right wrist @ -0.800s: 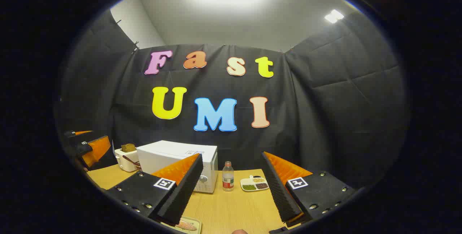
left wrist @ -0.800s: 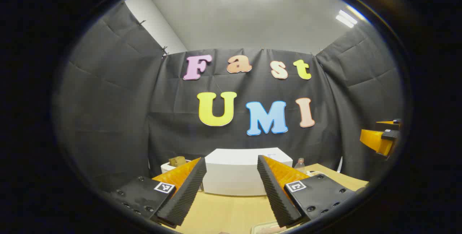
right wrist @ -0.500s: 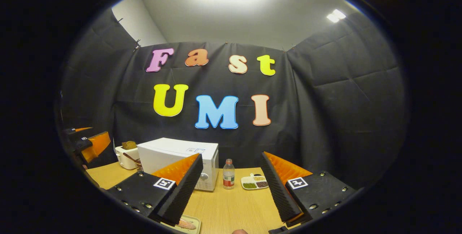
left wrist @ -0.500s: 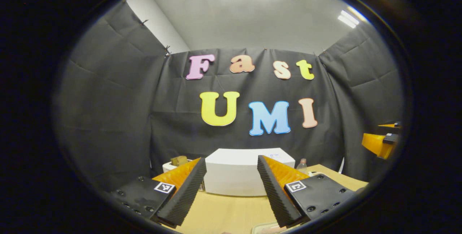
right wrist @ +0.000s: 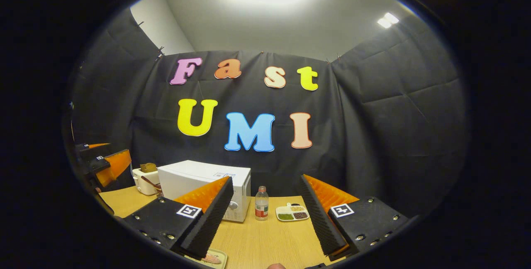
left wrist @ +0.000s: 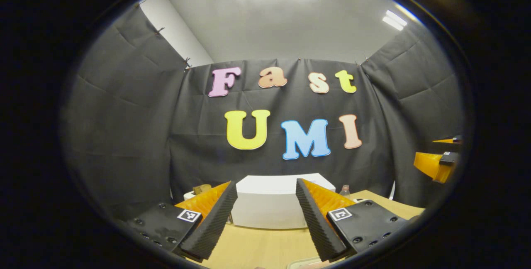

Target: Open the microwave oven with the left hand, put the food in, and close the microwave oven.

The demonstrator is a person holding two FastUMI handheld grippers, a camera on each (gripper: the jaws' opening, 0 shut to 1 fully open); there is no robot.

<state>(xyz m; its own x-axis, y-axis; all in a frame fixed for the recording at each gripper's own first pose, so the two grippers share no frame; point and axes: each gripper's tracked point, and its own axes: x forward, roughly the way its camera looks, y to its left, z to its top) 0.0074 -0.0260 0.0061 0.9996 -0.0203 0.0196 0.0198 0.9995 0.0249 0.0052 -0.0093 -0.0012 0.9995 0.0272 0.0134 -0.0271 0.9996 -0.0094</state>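
Observation:
A white microwave oven (left wrist: pixel 267 202) stands at the back of the wooden table, straight ahead between the fingers of my left gripper (left wrist: pixel 263 223), which is open and empty, well short of it. In the right gripper view the microwave oven (right wrist: pixel 195 179) sits to the left with its door closed. My right gripper (right wrist: pixel 263 223) is open and empty above the table. A tray with food (right wrist: pixel 213 257) lies at the near edge below its left finger; the tray's corner (left wrist: pixel 303 264) peeks in under the left gripper. The left gripper (right wrist: pixel 105 163) also appears at the far left, the right gripper (left wrist: pixel 437 161) at the far right.
A white toaster with bread (right wrist: pixel 145 179) stands left of the microwave. A small bottle (right wrist: pixel 261 209) and a divided dish of grains (right wrist: pixel 292 213) stand to its right. The wooden table (right wrist: pixel 265 240) stretches between me and them.
Both views shifted only slightly; the left gripper tilted a little, so the microwave sits lower in its view. Both grippers stay open.

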